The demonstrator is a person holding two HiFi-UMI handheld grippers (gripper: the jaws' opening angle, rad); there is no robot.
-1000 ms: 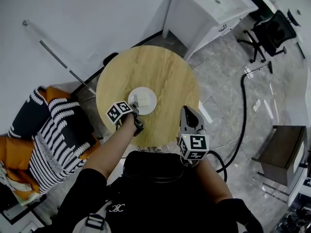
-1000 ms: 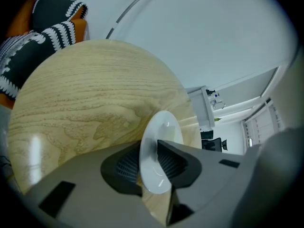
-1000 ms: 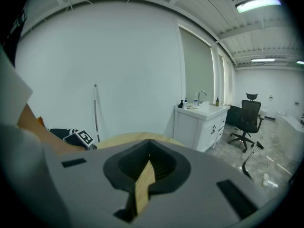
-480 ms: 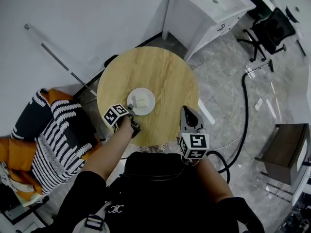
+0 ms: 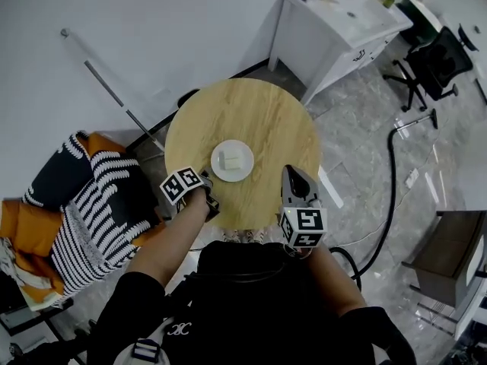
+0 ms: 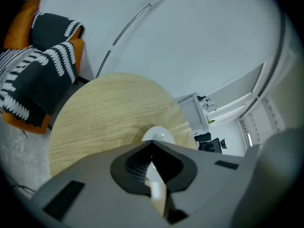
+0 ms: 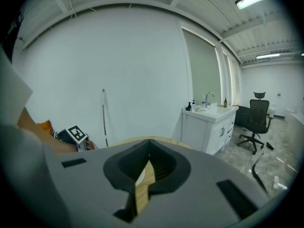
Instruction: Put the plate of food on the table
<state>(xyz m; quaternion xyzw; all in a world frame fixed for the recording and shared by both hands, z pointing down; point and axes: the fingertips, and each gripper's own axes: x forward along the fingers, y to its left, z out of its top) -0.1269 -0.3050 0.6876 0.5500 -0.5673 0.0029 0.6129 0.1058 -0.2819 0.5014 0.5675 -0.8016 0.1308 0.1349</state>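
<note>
A white plate [image 5: 232, 160] with pale pieces of food rests on the round wooden table [image 5: 259, 112], toward its near side. My left gripper [image 5: 213, 202] hangs at the table's near-left edge, a short way back from the plate and apart from it. Its jaws have just been closing and stand shut with nothing between them. In the left gripper view the plate [image 6: 160, 135] shows just beyond the closed left gripper [image 6: 152, 142]. My right gripper [image 5: 292, 173] is over the near-right edge of the table, shut and empty. The right gripper [image 7: 149, 142] points across the table top.
A white sink cabinet [image 5: 338, 21] stands behind the table on the right, with a black office chair [image 5: 434, 55] beyond it. A striped blanket on an orange seat [image 5: 84, 204] lies at the left. A black hose [image 5: 388, 196] curves over the floor at the right. A rod [image 5: 114, 90] leans on the wall.
The left gripper, which was at the plate's near rim, has let go, drawn back toward the table's edge and risen a little, and its jaws have shut. The plate stays on the table.
</note>
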